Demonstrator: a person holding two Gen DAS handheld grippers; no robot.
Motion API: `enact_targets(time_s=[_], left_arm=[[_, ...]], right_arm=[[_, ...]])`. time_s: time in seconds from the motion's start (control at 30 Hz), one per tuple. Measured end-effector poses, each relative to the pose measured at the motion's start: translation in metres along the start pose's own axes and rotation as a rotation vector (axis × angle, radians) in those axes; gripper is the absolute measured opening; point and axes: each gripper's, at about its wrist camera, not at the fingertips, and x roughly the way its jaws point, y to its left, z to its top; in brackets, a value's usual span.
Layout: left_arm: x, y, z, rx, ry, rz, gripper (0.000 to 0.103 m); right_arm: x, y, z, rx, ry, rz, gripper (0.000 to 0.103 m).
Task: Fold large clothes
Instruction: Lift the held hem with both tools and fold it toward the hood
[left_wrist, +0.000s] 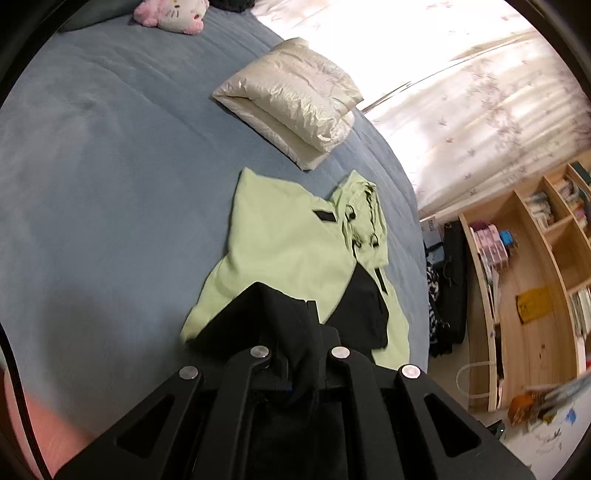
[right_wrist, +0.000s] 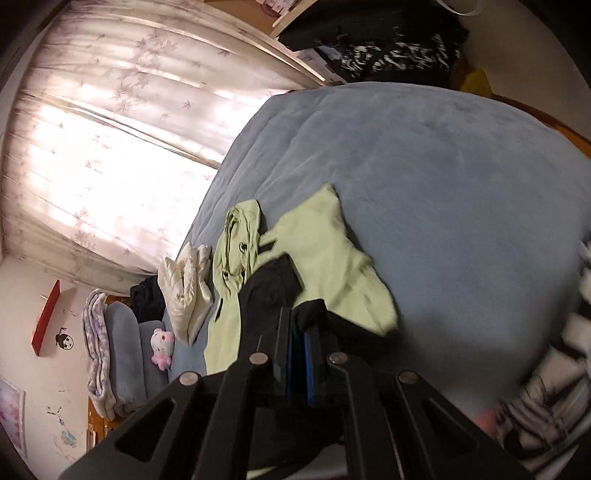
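Blue-grey fleece bedspread (left_wrist: 92, 166) fills the scene, sunlit floral curtains (left_wrist: 461, 92) behind it, and spread across the bed lies the job in hand: a pale green hooded jacket with black panels (left_wrist: 288, 243). Beyond it sits a neatly folded cream puffer jacket (left_wrist: 291, 99), well apart from the green one.

Left claw (left_wrist: 295, 332) is pressed together on a fold of the jacket's black fabric, which bunches up between its fingers. Right claw (right_wrist: 299, 332) is clamped too, with dark cloth at its tips, probably the same black hem, though blur makes that hard to confirm. Both corners are lifted, and the green body trails down onto the bed.

Risks from here: the pinch is thin, so a quick swing could slide the slick fabric out. If one claw leads the other, the fold lands skewed. The loose hood (left_wrist: 364, 214) may also flop under and bunch.
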Motion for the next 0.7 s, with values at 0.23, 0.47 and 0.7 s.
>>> enact_targets(time_s=[0.23, 0.47, 0.7], left_arm=[[0.09, -0.024, 0.089, -0.039, 0.007, -0.018, 0.053], [0.162, -0.004, 0.129, -0.11, 0.016, -0.009, 0.071], [0.19, 0.02, 0.12, 0.038, 0.077, 0.068, 0.071]], right_arm=[[0.102, 0.047, 0.083, -0.025, 0.022, -0.019, 0.013], [0.173, 0.033, 0.11, 0.043, 0.055, 0.014, 0.068], [0.215, 0.015, 0.091, -0.221, 0.159, -0.183, 0.068]])
